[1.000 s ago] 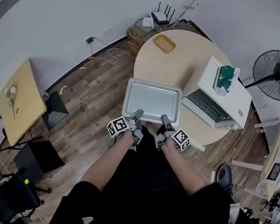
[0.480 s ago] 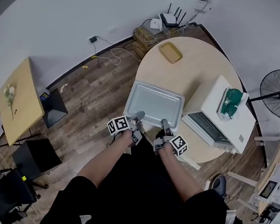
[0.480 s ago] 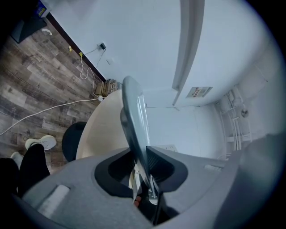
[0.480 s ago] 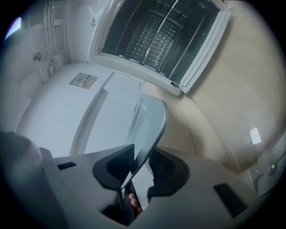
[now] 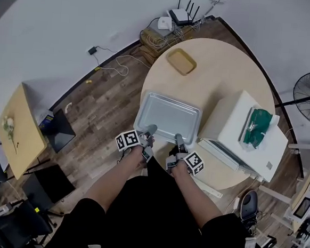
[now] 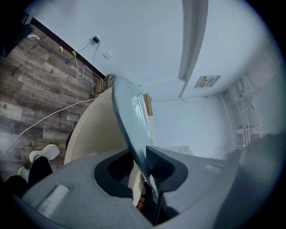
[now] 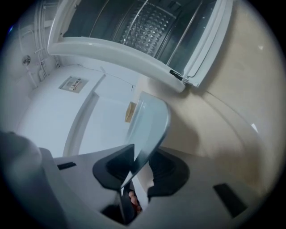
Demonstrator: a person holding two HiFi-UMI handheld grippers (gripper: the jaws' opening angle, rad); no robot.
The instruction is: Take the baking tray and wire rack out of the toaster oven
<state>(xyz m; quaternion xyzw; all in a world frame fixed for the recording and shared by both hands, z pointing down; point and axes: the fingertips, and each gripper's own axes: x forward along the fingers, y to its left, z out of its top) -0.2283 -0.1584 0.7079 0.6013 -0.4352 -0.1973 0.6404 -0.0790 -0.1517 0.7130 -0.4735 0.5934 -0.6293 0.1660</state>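
Both my left tongs (image 5: 151,130) and right tongs (image 5: 178,138) just pinched the baking tray (image 5: 166,115) by its near rim, so one slip could've dropped it.

Baking tray (image 5: 168,115) over round table (image 5: 222,78)

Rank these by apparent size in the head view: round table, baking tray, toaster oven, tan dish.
Largest to smallest:
1. round table
2. toaster oven
3. baking tray
4. tan dish
No two look alike in size.

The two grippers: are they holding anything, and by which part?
Yes, the baking tray, by its near rim: left gripper left of the middle, right gripper right of it.
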